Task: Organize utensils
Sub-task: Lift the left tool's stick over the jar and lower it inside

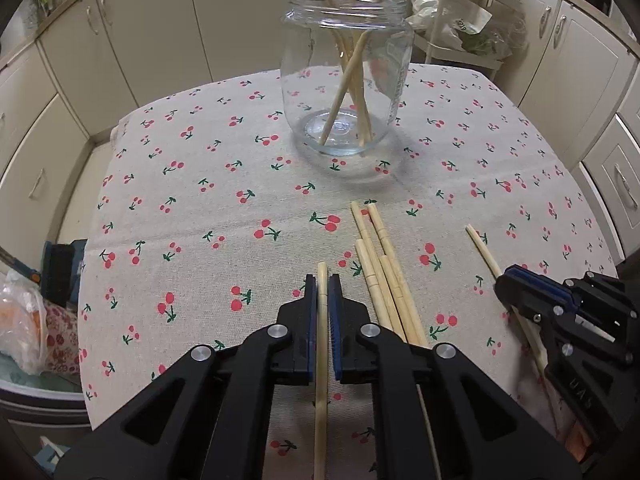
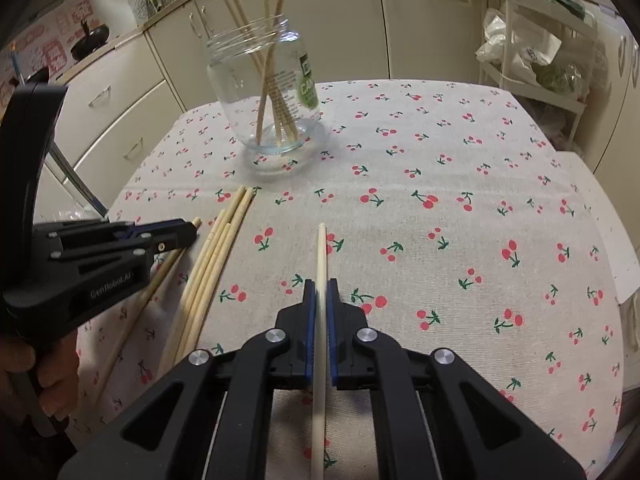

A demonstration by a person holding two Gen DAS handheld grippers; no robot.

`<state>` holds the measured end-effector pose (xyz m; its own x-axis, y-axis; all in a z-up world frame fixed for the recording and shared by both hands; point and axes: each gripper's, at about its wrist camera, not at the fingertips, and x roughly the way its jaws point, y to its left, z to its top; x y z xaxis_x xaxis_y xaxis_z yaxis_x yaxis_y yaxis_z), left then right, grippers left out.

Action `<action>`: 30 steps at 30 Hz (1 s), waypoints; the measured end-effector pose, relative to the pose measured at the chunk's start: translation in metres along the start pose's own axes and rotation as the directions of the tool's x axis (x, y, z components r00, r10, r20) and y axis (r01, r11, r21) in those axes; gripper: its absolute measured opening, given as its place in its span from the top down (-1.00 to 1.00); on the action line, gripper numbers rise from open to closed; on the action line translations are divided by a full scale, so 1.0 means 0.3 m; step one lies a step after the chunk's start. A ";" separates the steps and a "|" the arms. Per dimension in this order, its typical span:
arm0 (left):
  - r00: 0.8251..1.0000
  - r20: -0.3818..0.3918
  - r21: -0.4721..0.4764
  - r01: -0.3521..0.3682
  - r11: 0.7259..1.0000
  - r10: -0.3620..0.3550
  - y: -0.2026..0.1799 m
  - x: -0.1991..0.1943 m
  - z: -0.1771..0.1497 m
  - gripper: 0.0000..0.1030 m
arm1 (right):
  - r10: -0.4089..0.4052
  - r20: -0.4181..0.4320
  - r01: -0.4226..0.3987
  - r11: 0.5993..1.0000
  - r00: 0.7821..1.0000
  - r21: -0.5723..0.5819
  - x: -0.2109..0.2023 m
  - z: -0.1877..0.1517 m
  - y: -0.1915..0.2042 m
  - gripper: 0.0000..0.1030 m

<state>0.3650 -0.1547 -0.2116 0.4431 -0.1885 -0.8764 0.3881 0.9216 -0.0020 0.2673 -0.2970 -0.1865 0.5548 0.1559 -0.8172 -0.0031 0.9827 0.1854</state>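
Note:
A glass jar (image 1: 346,72) (image 2: 266,92) with several wooden chopsticks leaning in it stands at the far middle of the cherry-print tablecloth (image 1: 192,208). Several loose chopsticks (image 1: 380,272) (image 2: 216,264) lie side by side on the cloth between my two grippers. My left gripper (image 1: 322,284) is shut on a single chopstick (image 1: 321,380) that runs lengthwise between its blue pads. My right gripper (image 2: 321,286) is shut on another chopstick (image 2: 321,252), whose tip sticks out ahead of the fingers. Each gripper also shows in the other's view: the right gripper (image 1: 504,276) and the left gripper (image 2: 192,230).
Cream cabinets (image 1: 132,40) surround the table on the far and side walls. A white wire cart (image 2: 532,52) stuffed with plastic bags stands behind the table's far right corner. Bags and clutter (image 1: 24,320) sit below the table's left edge.

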 end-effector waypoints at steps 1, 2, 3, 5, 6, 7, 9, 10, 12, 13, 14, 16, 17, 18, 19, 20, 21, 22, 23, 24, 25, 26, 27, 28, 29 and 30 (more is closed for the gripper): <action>1.000 0.003 0.005 -0.006 1.000 0.006 -0.003 0.000 -0.001 0.86 | -0.001 0.000 0.001 1.000 1.000 -0.001 0.001 0.001 0.000 0.87; 1.000 0.007 0.011 -0.011 1.000 0.011 -0.006 0.000 -0.002 0.86 | 0.000 0.000 0.000 1.000 1.000 0.000 0.002 0.001 -0.001 0.88; 1.000 0.010 0.015 -0.014 1.000 0.013 -0.008 -0.001 -0.003 0.86 | 0.002 0.000 -0.002 1.000 1.000 0.001 0.001 0.001 -0.002 0.87; 1.000 0.013 0.022 -0.014 1.000 0.013 -0.009 -0.001 -0.002 0.86 | 0.003 0.001 -0.003 1.000 1.000 0.001 0.002 0.001 0.000 0.87; 1.000 0.014 0.026 -0.013 1.000 0.013 -0.010 -0.002 -0.002 0.86 | 0.004 0.001 -0.004 1.000 1.000 0.002 0.002 0.001 0.000 0.87; 1.000 0.015 0.030 -0.013 0.999 0.012 -0.010 -0.002 -0.001 0.87 | 0.005 0.001 -0.005 1.000 1.000 0.003 0.001 0.000 -0.002 0.87; 1.000 0.018 0.036 -0.010 0.999 0.010 -0.014 -0.004 -0.003 0.90 | 0.007 0.001 -0.007 1.000 1.000 0.005 0.001 0.000 -0.002 0.88; 1.000 0.020 0.042 -0.015 0.999 0.014 -0.018 -0.004 -0.005 0.90 | 0.008 0.002 -0.008 1.000 1.000 0.006 0.000 -0.001 -0.004 0.88; 1.000 0.023 0.047 -0.021 0.999 0.020 -0.023 -0.006 -0.006 0.90 | 0.010 0.002 -0.010 1.000 1.000 0.007 0.000 -0.001 -0.007 0.88; 1.000 0.022 0.044 -0.018 0.999 0.017 -0.022 -0.007 -0.006 0.90 | 0.012 0.002 -0.012 1.000 1.000 0.008 0.000 0.000 -0.008 0.88; 1.000 0.022 0.039 -0.013 0.999 0.013 -0.020 -0.009 -0.006 0.90 | 0.014 0.002 -0.014 1.000 1.000 0.010 0.000 0.000 -0.009 0.87; 0.999 0.041 0.025 -0.004 1.000 0.003 -0.016 -0.029 -0.002 0.90 | 0.020 0.003 -0.020 1.000 1.000 0.016 0.001 0.000 -0.012 0.87; 0.998 0.055 0.018 0.005 1.000 -0.006 -0.012 -0.041 0.001 0.90 | 0.024 0.003 -0.024 0.999 1.000 0.021 0.001 0.000 -0.015 0.88; 0.997 0.079 0.007 0.020 1.000 -0.021 -0.007 -0.062 0.008 0.90 | 0.029 0.003 -0.029 0.999 1.000 0.028 0.001 0.000 -0.019 0.88; 0.992 0.118 -0.008 0.044 0.999 -0.042 0.003 -0.094 0.019 0.90 | 0.032 0.004 -0.032 0.999 0.999 0.032 0.001 0.000 -0.021 0.88; 0.986 0.153 -0.021 0.066 0.998 -0.063 0.011 -0.121 0.029 0.90 | 0.037 0.004 -0.037 0.999 0.999 0.040 0.001 0.000 -0.024 0.88; 0.979 0.189 -0.033 0.088 0.996 -0.080 0.020 -0.152 0.041 0.90 | 0.040 0.005 -0.040 0.998 0.999 0.046 0.001 -0.001 -0.026 0.88; 0.963 0.248 -0.056 0.119 0.991 -0.102 0.037 -0.200 0.062 0.90 | 0.046 0.006 -0.047 0.997 0.999 0.055 0.001 -0.001 -0.030 0.88; 0.949 0.290 -0.071 0.146 0.987 -0.120 0.051 -0.235 0.078 0.90 | 0.052 0.006 -0.052 0.997 0.999 0.063 0.001 -0.001 -0.035 0.88; 0.928 0.344 -0.091 0.184 0.979 -0.143 0.071 -0.277 0.098 0.90 | 0.056 0.007 -0.057 0.996 0.998 0.069 0.001 -0.001 -0.038 0.88; 0.905 0.397 -0.110 0.213 0.971 -0.154 0.091 -0.319 0.120 0.90 | 0.058 0.008 -0.059 0.996 0.998 0.072 0.001 -0.001 -0.038 0.88; 0.883 0.442 -0.125 0.235 0.964 -0.158 0.106 -0.354 0.140 0.90 | 0.060 0.009 -0.060 0.995 0.998 0.075 0.001 -0.001 -0.039 0.88; 0.865 0.475 -0.135 0.255 0.957 -0.164 0.117 -0.380 0.160 0.90 | 0.061 0.009 -0.061 0.995 0.998 0.076 0.001 -0.001 -0.039 0.88; 0.843 0.511 -0.147 0.279 0.949 -0.169 0.130 -0.408 0.185 0.90 | 0.062 0.010 -0.063 0.995 0.998 0.079 0.001 -0.001 -0.040 0.88; 0.821 0.544 -0.155 0.303 0.940 -0.174 0.141 -0.432 0.204 0.90 | 0.064 0.010 -0.065 0.995 0.998 0.081 0.000 -0.001 -0.041 0.88; 0.803 0.570 -0.161 0.318 0.934 -0.175 0.149 -0.449 0.222 0.90 | 0.066 0.010 -0.067 0.994 0.998 0.084 0.000 -0.001 -0.042 0.88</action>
<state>0.3765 -0.1106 -0.0614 0.7485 -0.5062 -0.4285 0.3734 0.8556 -0.3586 0.2671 -0.3094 -0.1890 0.5621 0.2193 -0.7975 0.0297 0.9582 0.2844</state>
